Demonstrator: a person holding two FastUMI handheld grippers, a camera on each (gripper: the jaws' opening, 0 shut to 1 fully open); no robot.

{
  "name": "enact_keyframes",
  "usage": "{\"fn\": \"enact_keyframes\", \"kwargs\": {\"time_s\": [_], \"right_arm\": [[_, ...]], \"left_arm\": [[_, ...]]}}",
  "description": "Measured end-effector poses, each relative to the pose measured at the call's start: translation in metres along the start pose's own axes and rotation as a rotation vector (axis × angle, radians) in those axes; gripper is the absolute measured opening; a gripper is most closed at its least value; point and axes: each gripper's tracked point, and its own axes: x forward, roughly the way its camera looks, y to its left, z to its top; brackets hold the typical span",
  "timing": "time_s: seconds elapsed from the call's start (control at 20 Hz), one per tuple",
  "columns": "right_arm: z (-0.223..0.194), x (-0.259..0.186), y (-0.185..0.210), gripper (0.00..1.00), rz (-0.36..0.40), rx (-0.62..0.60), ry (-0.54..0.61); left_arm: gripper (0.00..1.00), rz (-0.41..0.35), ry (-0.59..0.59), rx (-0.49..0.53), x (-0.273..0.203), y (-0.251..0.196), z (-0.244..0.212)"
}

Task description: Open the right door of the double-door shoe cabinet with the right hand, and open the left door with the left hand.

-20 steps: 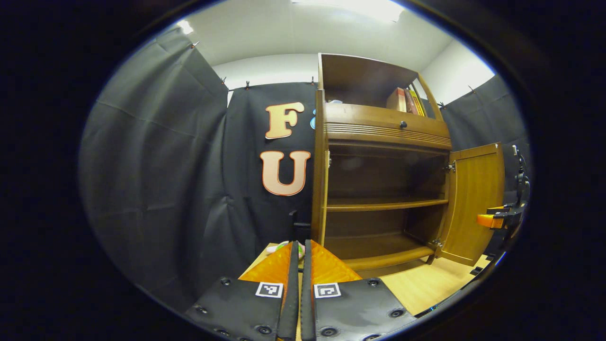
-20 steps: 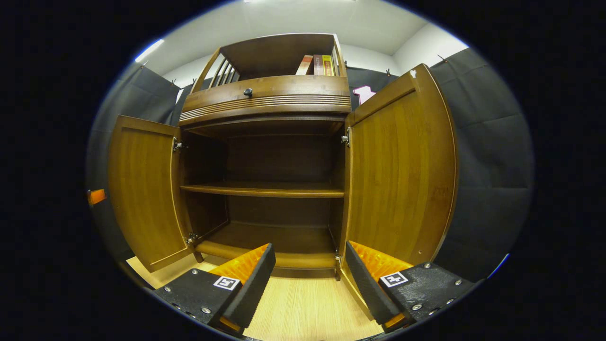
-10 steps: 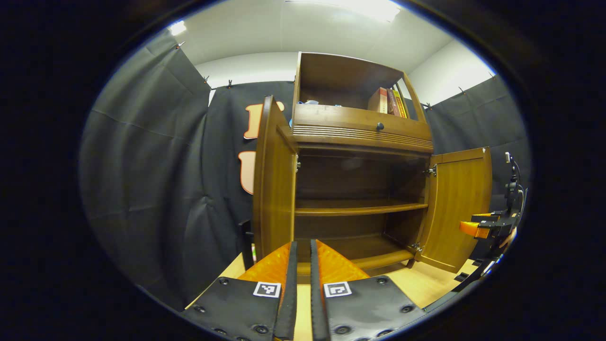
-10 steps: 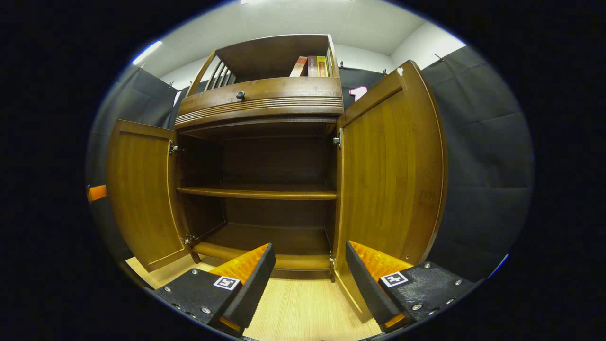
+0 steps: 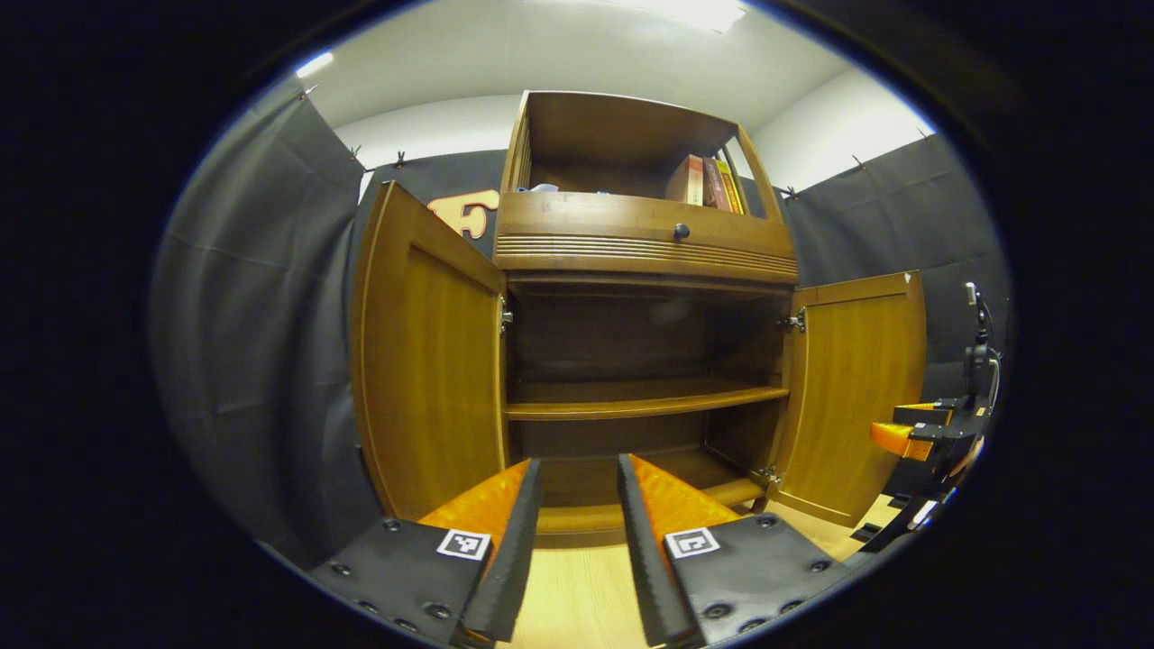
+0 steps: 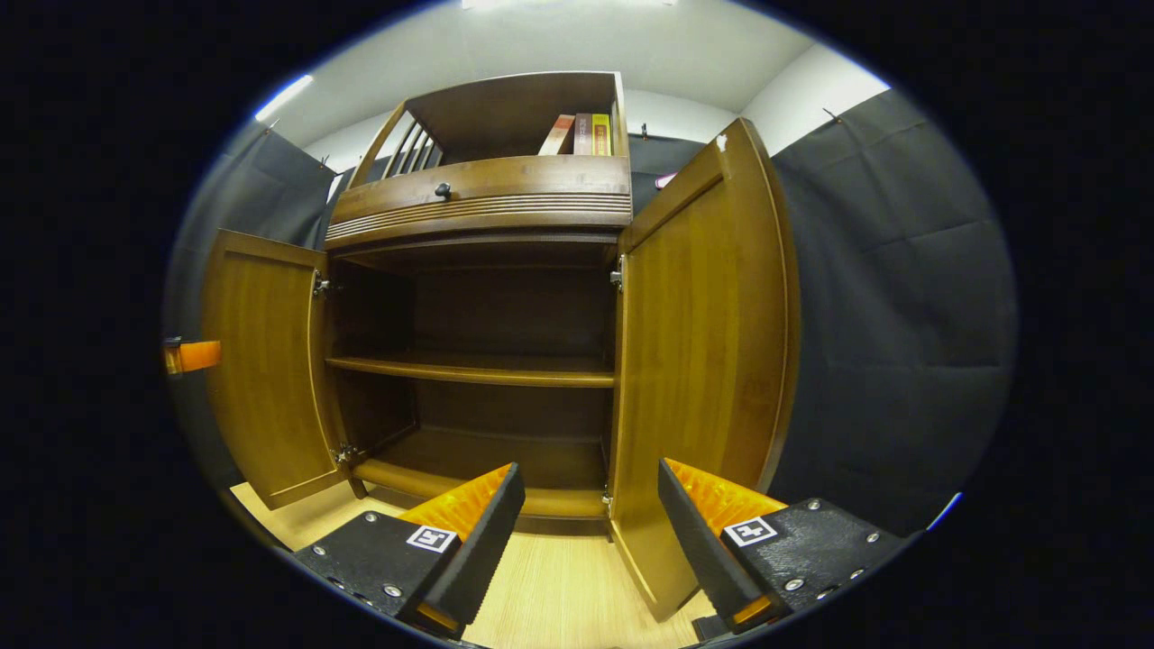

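The wooden shoe cabinet (image 5: 645, 239) stands with both doors swung out. In the left gripper view the left door (image 5: 424, 361) and the right door (image 5: 852, 388) flank two bare shelves. My left gripper (image 5: 577, 464) is open in front of the lower shelf, with nothing between its fingers. In the right gripper view the right door (image 6: 703, 361) stands close, its lower corner next to my right finger. My right gripper (image 6: 590, 473) is open and holds nothing. The left door (image 6: 266, 370) shows at the left. The right gripper (image 5: 911, 433) also shows beyond the right door.
Books (image 5: 703, 180) lean on the cabinet's top shelf above a drawer with a dark knob (image 5: 681, 232). Light wooden flooring (image 6: 550, 595) runs in front of the cabinet. Black cloth walls (image 6: 892, 315) close in on both sides.
My left gripper has gone from shut to open. Its view has swung round, so the left door, edge-on before, now shows its inner face. The right gripper's view has barely shifted.
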Motion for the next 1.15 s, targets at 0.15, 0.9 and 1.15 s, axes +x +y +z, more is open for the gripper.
{"fn": "enact_keyframes", "kwargs": {"time_s": [0.15,0.9,1.15], "right_arm": [[0.005,-0.002,-0.012,0.92,-0.014,0.0,-0.01],[0.009,0.004,0.002,1.0,0.031,0.008,-0.013],[0.013,0.006,0.012,1.0,0.04,0.001,-0.019]], "left_arm": [[0.79,-0.008,-0.001,0.003,0.013,-0.013,0.0],[1.0,0.06,-0.015,0.017,0.021,0.002,0.004],[0.99,0.086,-0.044,0.031,0.012,0.014,0.013]]}}
